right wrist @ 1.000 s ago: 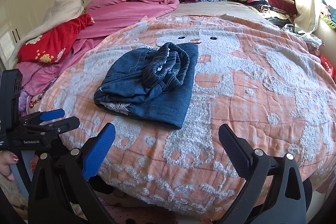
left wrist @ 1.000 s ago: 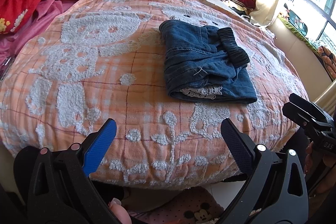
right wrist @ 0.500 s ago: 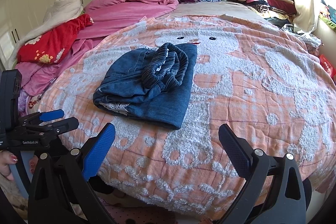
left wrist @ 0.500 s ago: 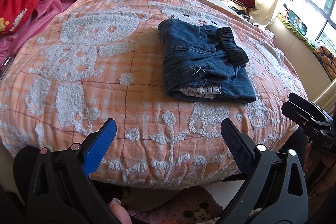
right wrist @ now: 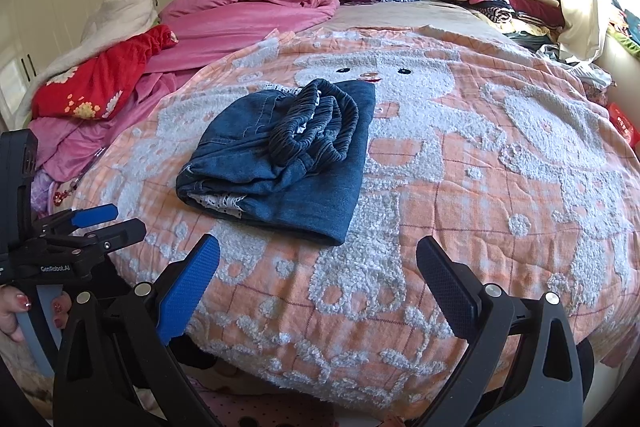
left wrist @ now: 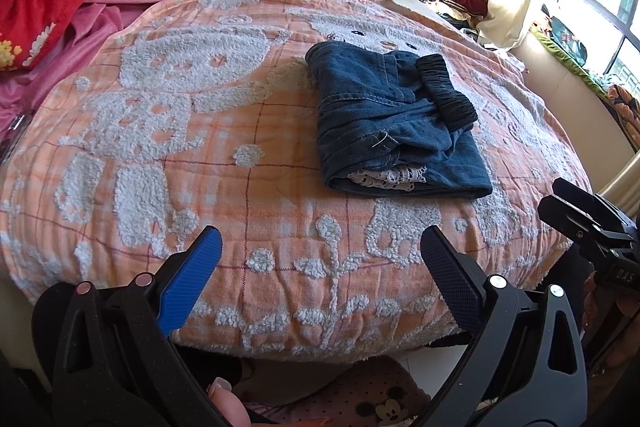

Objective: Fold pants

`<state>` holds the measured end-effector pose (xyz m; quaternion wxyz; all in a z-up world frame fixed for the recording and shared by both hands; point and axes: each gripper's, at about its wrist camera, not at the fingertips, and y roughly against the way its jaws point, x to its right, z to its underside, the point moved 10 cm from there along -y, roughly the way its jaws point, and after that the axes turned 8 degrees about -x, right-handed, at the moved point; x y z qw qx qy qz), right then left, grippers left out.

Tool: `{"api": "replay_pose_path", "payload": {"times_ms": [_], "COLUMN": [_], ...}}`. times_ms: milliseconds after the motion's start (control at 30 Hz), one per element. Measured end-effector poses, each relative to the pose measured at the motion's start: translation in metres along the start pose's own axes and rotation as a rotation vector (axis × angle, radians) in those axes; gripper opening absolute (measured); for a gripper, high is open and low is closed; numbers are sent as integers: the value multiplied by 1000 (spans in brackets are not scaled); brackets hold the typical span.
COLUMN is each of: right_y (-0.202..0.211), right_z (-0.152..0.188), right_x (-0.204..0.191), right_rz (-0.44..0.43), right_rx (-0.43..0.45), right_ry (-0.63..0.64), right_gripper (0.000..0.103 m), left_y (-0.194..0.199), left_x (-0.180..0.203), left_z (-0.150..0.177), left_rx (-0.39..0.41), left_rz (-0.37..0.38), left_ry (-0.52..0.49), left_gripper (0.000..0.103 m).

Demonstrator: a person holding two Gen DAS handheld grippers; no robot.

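The folded denim pants [left wrist: 396, 131] lie unmoved on the orange bedspread [left wrist: 160, 147]; left gripper [left wrist: 320, 275] and right gripper [right wrist: 318, 277] stay spread, empty, near the bedspread's edge.

We have drawn both grippers back a little from the bed [left wrist: 280, 227]; the pants [left wrist: 392, 131] sit slightly higher and farther off in both views.
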<state>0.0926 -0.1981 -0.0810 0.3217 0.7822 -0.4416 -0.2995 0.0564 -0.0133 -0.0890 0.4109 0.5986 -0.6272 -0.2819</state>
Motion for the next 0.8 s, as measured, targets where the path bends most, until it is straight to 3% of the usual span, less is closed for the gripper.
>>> {"api": "replay_pose_path", "payload": {"times_ms": [300, 467, 567, 667, 800], "right_y": [-4, 1, 10, 21, 8], "right_z": [-1, -10, -22, -37, -47], "right_x": [13, 56, 116, 203, 325], "right_rz": [12, 57, 132, 278, 426], "right_rx": [-8, 5, 17, 39, -35], "right_ry": [-24, -91, -162, -235, -323], "right_gripper": [98, 98, 98, 98, 98], "left_y": [-2, -1, -1, -24, -67], "left_x": [-7, -30, -70, -132, -218], "left_z": [-6, -26, -57, -87, -123], "left_rx": [14, 55, 101, 47, -31], "left_rz": [-37, -60, -127, -230, -321], "left_ry": [-20, 32, 81, 144, 268], "left_gripper": [93, 93, 93, 93, 93]}}
